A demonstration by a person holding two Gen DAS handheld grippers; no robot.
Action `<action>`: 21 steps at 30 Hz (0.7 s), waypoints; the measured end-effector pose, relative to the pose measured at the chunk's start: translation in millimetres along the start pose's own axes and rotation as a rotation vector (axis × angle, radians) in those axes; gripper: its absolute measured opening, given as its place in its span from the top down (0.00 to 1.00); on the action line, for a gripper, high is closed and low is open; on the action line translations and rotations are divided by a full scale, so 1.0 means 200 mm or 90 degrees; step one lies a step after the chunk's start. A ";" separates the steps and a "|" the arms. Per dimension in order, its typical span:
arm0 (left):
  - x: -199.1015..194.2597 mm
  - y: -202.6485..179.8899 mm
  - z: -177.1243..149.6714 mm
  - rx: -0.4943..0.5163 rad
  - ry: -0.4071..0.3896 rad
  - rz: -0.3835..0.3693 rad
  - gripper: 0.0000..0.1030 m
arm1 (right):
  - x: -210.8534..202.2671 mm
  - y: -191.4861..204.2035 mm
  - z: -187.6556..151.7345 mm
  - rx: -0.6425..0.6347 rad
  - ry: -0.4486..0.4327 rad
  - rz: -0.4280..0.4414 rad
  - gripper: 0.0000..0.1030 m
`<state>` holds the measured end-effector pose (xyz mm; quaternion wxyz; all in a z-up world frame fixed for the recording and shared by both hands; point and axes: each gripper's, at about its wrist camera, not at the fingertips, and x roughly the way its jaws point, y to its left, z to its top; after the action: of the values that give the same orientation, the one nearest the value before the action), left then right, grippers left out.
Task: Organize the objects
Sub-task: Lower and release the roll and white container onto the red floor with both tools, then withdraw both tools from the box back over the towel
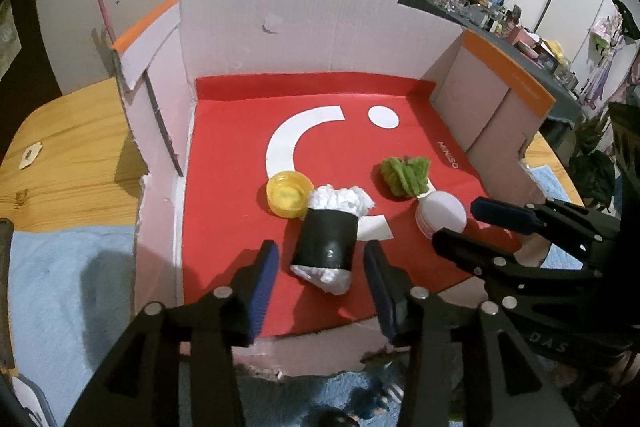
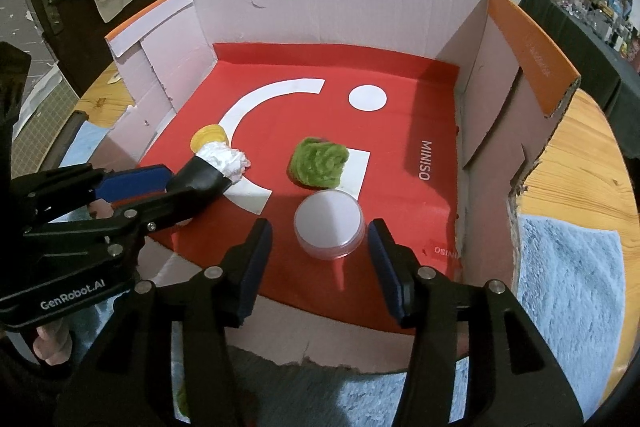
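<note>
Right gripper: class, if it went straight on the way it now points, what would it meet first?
Most likely the round white-lidded container, which sits between and just ahead of the right gripper's open fingers. The green fuzzy bundle lies beyond it; depth is hard to judge.

both wrist cameras look down and forward along their open jaws into the same cardboard box (image 1: pixel 280 39) with its red liner (image 2: pixel 400 75), close above its near edge. the left view sits over the black tube (image 1: pixel 324 241), the right over the round white container (image 2: pixel 330 223). each view catches the other gripper at its side, left gripper (image 2: pixel 160 189), right gripper (image 1: pixel 464 223).
</note>
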<state>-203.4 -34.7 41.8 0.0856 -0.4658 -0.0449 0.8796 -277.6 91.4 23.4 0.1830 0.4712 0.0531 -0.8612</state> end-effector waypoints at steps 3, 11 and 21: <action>-0.02 0.00 0.00 -0.001 -0.004 0.000 0.54 | -0.02 0.01 -0.01 -0.001 -0.003 -0.001 0.52; -0.07 0.00 -0.03 -0.002 -0.016 0.001 0.48 | -0.11 0.04 -0.04 -0.009 -0.026 -0.006 0.46; -0.15 -0.02 -0.07 -0.005 -0.035 0.000 0.37 | -0.23 0.08 -0.10 -0.015 -0.049 -0.013 0.35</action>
<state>-175.2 -36.8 59.1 0.0825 -0.4420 -0.0510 0.8917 -233.7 94.9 51.4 0.1820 0.4349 0.0611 -0.8798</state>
